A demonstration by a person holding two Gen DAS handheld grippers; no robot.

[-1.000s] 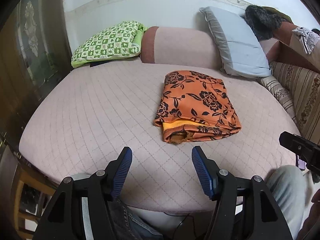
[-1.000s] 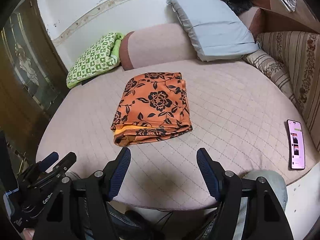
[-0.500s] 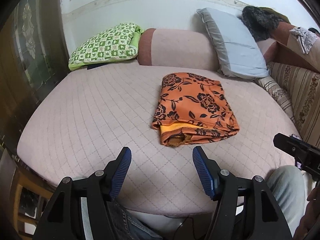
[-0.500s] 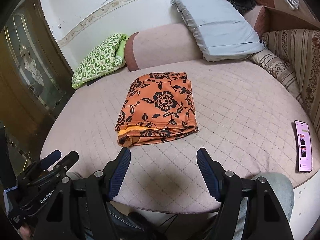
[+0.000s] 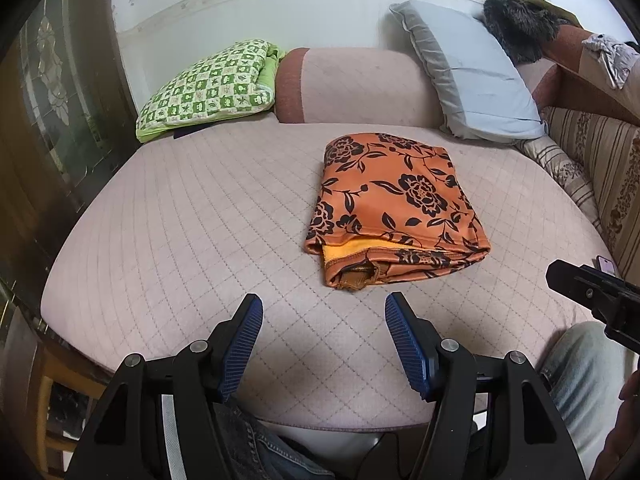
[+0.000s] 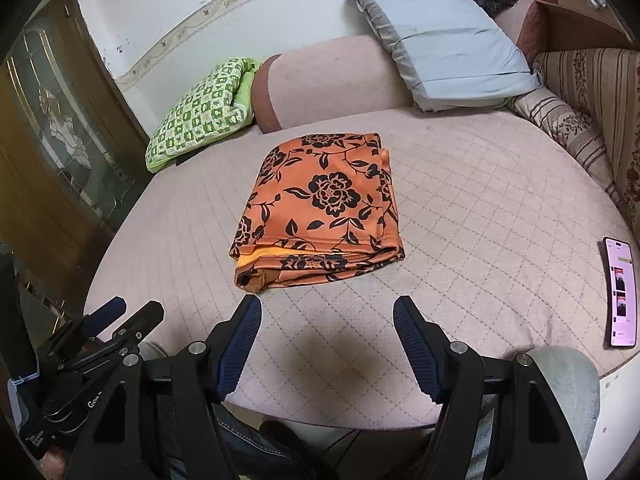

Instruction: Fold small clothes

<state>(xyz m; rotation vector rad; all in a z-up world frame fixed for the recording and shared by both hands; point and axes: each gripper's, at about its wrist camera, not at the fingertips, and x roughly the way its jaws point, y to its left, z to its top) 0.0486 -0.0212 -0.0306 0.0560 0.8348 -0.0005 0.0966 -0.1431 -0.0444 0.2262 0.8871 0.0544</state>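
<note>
An orange garment with black flowers point(image 5: 394, 208) point(image 6: 322, 210) lies folded into a thick rectangle on the pink quilted seat point(image 5: 192, 216) point(image 6: 480, 208). A yellow inner layer shows at its near edge. My left gripper point(image 5: 324, 312) hangs open over the seat's front edge, short of the garment, with nothing between its blue pads. My right gripper point(image 6: 327, 310) is open as well, just in front of the garment's near edge and apart from it. Each view catches the other gripper at its side edge.
A green checked cushion point(image 5: 208, 84) and a grey pillow point(image 5: 472, 76) lean at the back. A phone point(image 6: 620, 292) with its screen lit lies on the seat at the right. A striped sofa back point(image 6: 600, 92) borders the right side. The person's jeans-clad legs point(image 5: 580, 376) sit below the grippers.
Both views have shifted slightly, with the garment drifting a little in frame. The garment itself lies as before and both grippers stay equally open.
</note>
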